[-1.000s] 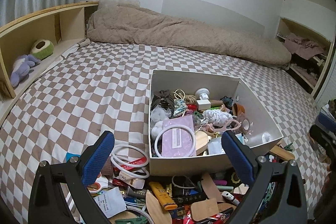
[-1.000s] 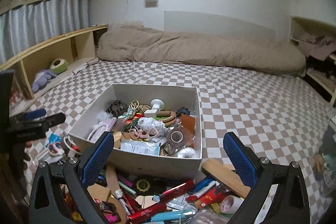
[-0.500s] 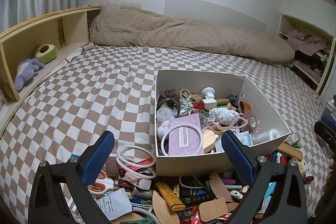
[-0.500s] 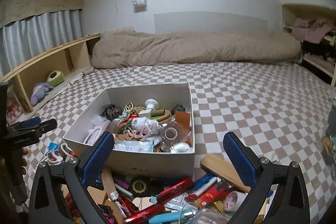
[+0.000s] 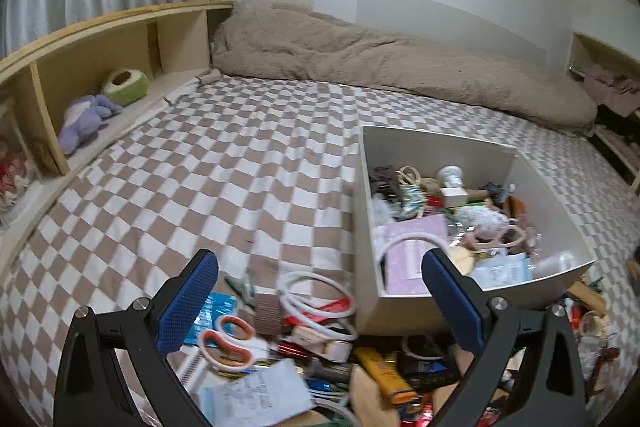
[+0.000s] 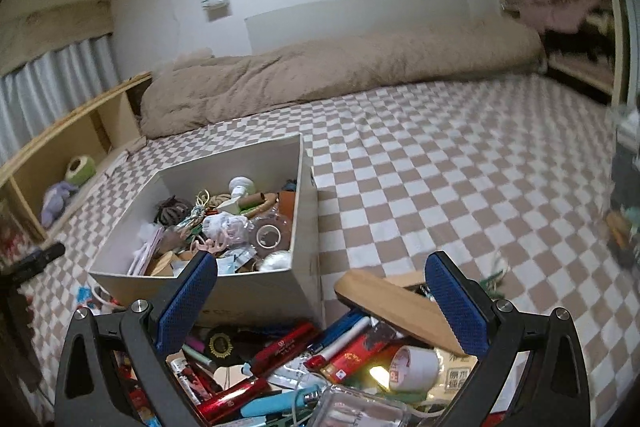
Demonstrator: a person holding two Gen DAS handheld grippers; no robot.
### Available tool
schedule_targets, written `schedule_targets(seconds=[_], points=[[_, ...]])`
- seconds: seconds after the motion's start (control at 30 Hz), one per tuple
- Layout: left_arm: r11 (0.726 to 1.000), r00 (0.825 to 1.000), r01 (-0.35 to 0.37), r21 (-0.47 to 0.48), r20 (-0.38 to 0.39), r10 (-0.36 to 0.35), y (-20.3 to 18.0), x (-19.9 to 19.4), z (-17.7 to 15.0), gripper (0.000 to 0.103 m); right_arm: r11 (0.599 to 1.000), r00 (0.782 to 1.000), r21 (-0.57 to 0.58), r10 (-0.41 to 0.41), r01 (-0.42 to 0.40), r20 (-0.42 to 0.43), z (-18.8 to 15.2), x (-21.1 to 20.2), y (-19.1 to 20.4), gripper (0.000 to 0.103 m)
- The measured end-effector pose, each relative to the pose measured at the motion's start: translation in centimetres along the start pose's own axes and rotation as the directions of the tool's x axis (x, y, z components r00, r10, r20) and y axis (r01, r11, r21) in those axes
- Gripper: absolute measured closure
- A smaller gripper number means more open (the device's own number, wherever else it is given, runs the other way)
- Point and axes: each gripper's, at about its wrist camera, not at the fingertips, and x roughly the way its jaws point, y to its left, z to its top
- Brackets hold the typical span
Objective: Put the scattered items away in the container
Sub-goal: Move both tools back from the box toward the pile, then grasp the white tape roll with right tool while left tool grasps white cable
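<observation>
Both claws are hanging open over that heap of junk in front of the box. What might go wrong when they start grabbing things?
The pile is tightly overlapped, so the left claw may lift the white rings along with neighbours like the scissors.

The wooden piece lies tilted across other items under the right claw; pulling something from beneath could tip it.

The box already looks well filled, so added items may pile up unevenly.
</observation>
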Motion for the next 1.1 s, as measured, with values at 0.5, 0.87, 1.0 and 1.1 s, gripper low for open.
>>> schedule_targets(seconds=[0.5, 0.87, 1.0, 1.1], points=[[0.986, 0.969, 0.011, -0.165, -0.243, -0.051, 3.6, 5.4, -2.0, 0.000, 0.978, 0.993, 0.197, 0.089, -0.073, -0.075, -1.0, 2.0, -3.4, 0.000], [0.947, 0.918, 0.083, -0.311, -0.346, -0.194, 3.5, 8.7, -4.1, 0.000, 0.994, 0.990, 0.108, -0.015, 0.031, -0.142, -2.0, 3.7, -4.2, 0.000], [0.910, 0.910, 0.127, -0.394, -0.319, -0.265, 4.4, 9.0, -4.3, 0.004, 0.985, 0.984, 0.173, 0.038, -0.008, -0.175, -2.3, 4.1, -5.7, 0.000], [0.867, 0.890, 0.183, -0.464, -0.296, -0.347, 4.8, 9.3, -4.3, 0.022, 0.970, 0.981, 0.241, 0.063, -0.017, -0.181, -2.2, 4.0, -7.0, 0.000]])
